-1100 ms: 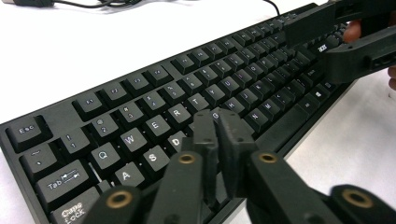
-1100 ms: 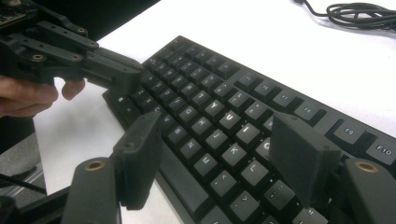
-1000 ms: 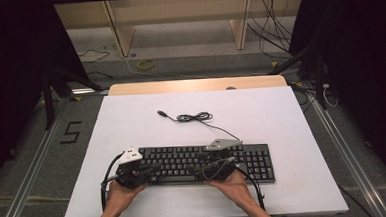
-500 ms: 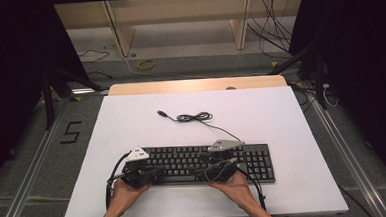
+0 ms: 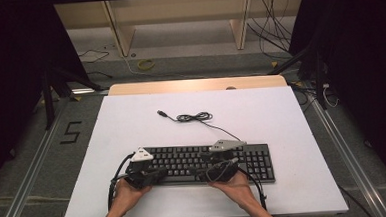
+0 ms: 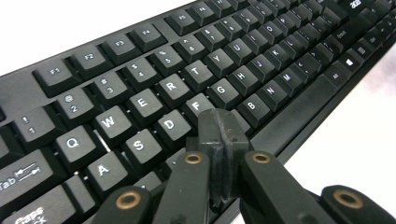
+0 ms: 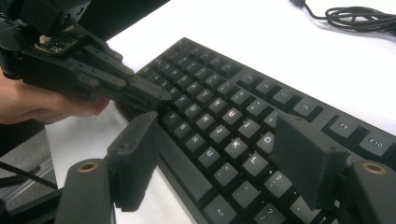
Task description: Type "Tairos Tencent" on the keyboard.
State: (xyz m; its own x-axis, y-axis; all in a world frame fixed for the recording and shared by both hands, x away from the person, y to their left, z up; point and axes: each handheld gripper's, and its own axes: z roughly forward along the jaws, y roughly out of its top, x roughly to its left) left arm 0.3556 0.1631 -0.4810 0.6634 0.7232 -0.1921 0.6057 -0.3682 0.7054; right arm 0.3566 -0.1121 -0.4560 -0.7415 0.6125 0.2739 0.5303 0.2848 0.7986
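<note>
Left gripper view shows my left gripper (image 6: 221,135) pressed together just over the keyboard (image 6: 196,74), right gripper (image 7: 224,158) spread above it, so I press one key squarely.

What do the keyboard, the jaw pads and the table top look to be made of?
Keyboard: likely matte black plastic, with printed white legends and a faint sheen on the keycaps. Jaw pads: dark grey, dull and grainy, perhaps rubber or printed plastic. Table: smooth matte white, probably laminate; unclear.
</note>
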